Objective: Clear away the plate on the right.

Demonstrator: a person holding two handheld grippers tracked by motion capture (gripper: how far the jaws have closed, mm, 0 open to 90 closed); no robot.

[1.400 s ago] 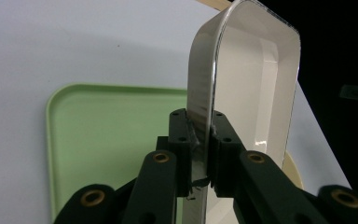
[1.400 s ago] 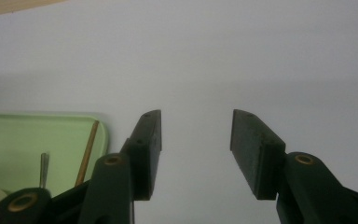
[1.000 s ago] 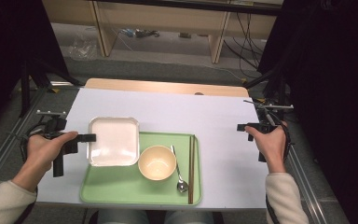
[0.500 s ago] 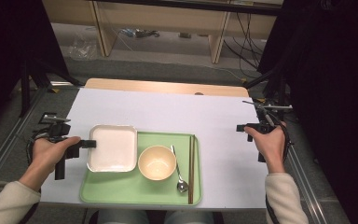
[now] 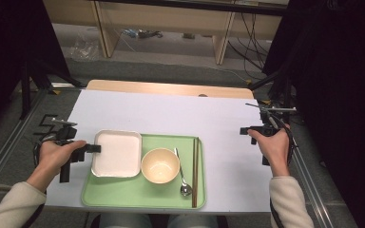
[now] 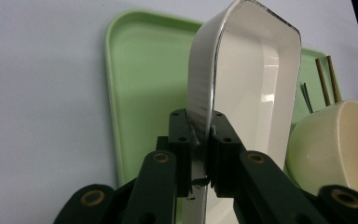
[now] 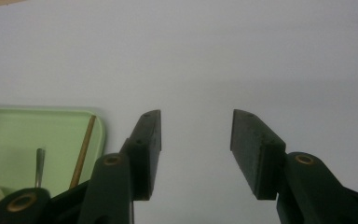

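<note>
Left gripper view: my left gripper [image 6: 200, 140] clamped on white dish [image 6: 242, 88] rim; lower level onto green tray [image 6: 140, 70], clear of bowl [image 6: 335, 149]. Right gripper [image 7: 196, 140] open, empty.

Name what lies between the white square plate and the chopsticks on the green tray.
In the high view, the cream bowl and a metal spoon lie between the plate and the chopsticks, all on the tray.

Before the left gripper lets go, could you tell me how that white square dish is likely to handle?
The white dish looks stiff and glossy, so probably slippery. The left gripper pinches only its thin rim, so it may pivot. It likely chips if dropped on the green tray.
</note>
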